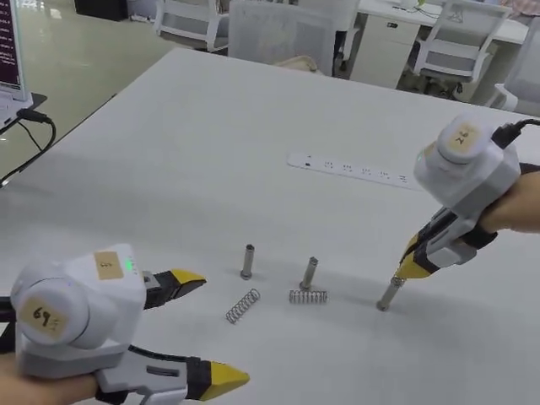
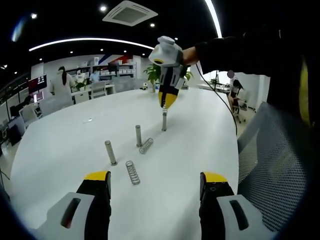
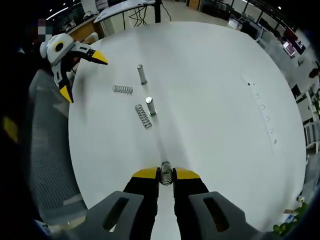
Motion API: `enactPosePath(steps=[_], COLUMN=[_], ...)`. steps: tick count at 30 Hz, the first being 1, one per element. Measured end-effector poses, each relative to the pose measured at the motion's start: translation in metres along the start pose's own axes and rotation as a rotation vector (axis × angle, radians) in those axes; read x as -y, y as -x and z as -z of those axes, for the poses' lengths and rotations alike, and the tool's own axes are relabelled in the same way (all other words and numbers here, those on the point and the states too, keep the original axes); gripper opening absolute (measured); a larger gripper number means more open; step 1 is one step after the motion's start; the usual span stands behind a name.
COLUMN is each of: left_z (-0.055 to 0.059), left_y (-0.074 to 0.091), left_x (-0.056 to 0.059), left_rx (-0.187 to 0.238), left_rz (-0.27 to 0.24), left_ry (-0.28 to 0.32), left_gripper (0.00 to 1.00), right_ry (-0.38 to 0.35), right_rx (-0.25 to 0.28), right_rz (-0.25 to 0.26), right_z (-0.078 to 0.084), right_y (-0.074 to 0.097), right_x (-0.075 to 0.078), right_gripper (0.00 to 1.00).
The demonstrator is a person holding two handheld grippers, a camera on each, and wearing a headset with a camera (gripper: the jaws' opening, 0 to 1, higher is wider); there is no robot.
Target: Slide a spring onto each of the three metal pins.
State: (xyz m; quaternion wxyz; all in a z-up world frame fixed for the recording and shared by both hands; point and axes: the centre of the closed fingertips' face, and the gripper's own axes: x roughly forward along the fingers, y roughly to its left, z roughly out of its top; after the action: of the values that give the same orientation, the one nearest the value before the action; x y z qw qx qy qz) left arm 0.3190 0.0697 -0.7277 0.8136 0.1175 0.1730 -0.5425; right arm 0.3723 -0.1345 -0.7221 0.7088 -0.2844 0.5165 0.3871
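Three upright metal pins stand in a row on the white table: the left pin [image 1: 247, 261], the middle pin [image 1: 310, 272] and the right pin [image 1: 388, 294]. My right gripper [image 1: 413, 269] is shut on a spring [image 3: 166, 175], which it holds at the top of the right pin [image 2: 164, 121]. Two loose springs lie flat, one spring [image 1: 242, 305] in front of the left pin and another spring [image 1: 308, 296] in front of the middle pin. My left gripper [image 1: 211, 329] hovers open at the near left, with nothing between its fingers.
A white power strip [image 1: 352, 171] lies across the table [image 1: 186, 143] beyond the pins. Office chairs [image 1: 447, 46] and desks stand past the far edge. A cable [image 1: 34, 126] hangs off the left side. A mesh chair [image 2: 280, 165] sits close by.
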Motion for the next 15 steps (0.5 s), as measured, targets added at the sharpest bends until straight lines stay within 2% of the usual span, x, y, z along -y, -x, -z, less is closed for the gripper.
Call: enactPosePath(steps=[15], left_z=[0.002], left_y=[-0.001], left_x=[0.0], left_rx=[-0.004], left_rz=[0.001], left_ry=[0.004], left_gripper=[0.68], right_ry=[-0.004], right_rx=[-0.026], right_rz=[-0.004], right_z=[0.005], right_y=[-0.021], right_x=[0.0], right_gripper=[0.08])
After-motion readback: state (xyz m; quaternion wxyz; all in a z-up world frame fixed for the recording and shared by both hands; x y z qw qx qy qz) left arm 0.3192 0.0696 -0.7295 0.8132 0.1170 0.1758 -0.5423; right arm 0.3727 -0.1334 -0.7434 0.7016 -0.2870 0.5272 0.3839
